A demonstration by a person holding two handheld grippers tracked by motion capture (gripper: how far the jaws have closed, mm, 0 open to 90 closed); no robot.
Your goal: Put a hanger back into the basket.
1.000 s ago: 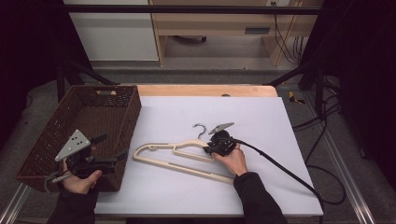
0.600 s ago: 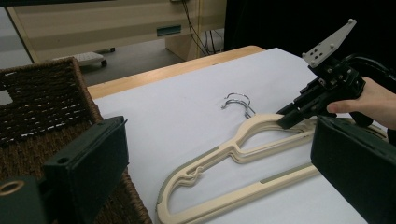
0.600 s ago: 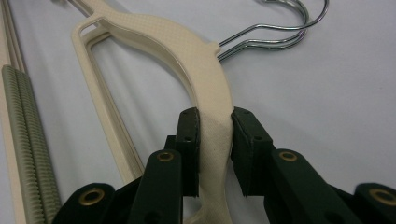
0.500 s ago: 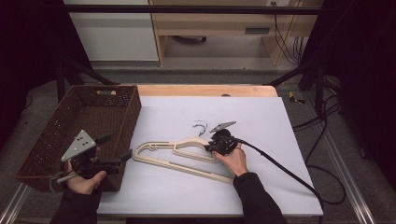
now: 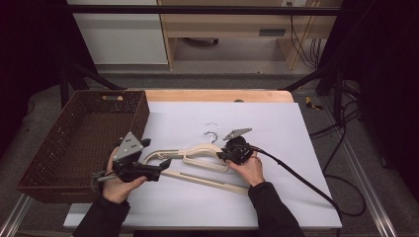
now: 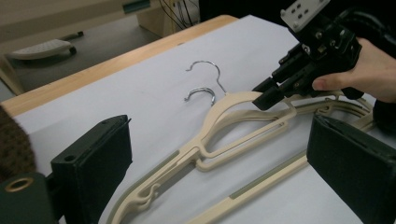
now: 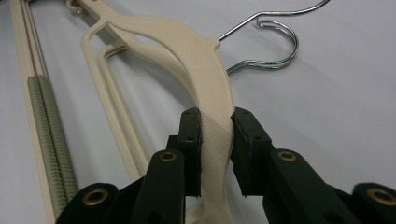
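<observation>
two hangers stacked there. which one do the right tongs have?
The upper hanger: the right tongs pinch its raised shoulder below the hook. The lower hanger lies flat on the table, ungripped.

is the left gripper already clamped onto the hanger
No, the left gripper has its jaws wide apart on either side of the cream hanger, touching nothing.

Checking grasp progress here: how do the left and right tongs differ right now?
The right tongs are shut on the hanger near its neck; the left tongs are open, holding nothing. In the high view the right tongs sit at the hanger's middle, while the left tongs hover by its left end. Both point at the hanger.
</observation>
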